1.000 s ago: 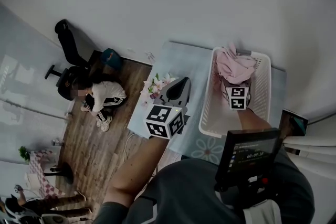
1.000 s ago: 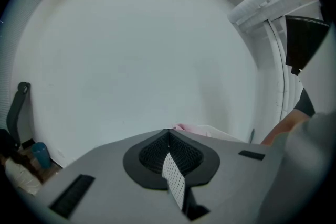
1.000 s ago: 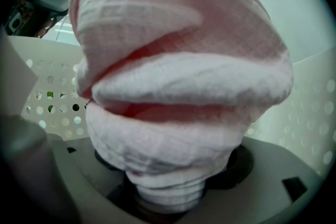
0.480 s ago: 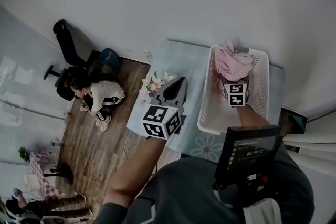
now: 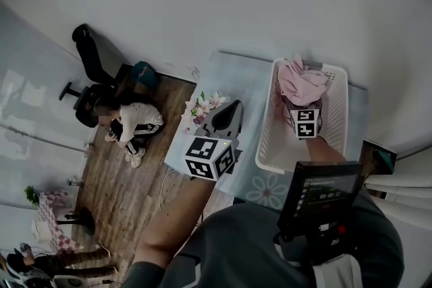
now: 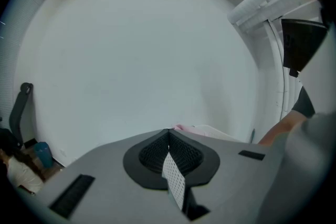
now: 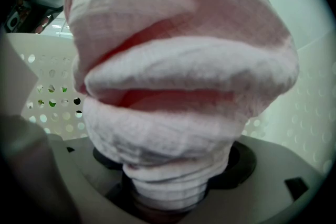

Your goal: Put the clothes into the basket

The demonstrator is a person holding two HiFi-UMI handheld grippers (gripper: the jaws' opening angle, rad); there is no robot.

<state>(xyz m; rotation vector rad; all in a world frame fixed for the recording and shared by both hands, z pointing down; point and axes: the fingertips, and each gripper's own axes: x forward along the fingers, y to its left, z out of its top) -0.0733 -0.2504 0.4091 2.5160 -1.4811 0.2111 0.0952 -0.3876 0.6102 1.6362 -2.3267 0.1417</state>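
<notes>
Right gripper (image 7: pixel 176 194) jaws were opening, pink garment (image 7: pixel 178 76) still bunched between them, stretching straight outward in the basket (image 5: pixel 267 144); left gripper (image 6: pixel 168 138) was closed, empty.

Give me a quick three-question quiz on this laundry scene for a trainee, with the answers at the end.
1. True or false: the left gripper holds a garment.
2. What sits between the right gripper's jaws? A) a pink ribbed cloth B) a flower stem C) nothing
3. Is the right gripper inside or outside the white perforated plastic basket?
Key: 1. False; its jaws are together with no garment between them. 2. A; the jaws are opening and pinch the cloth's bunched end. 3. Inside.
</notes>
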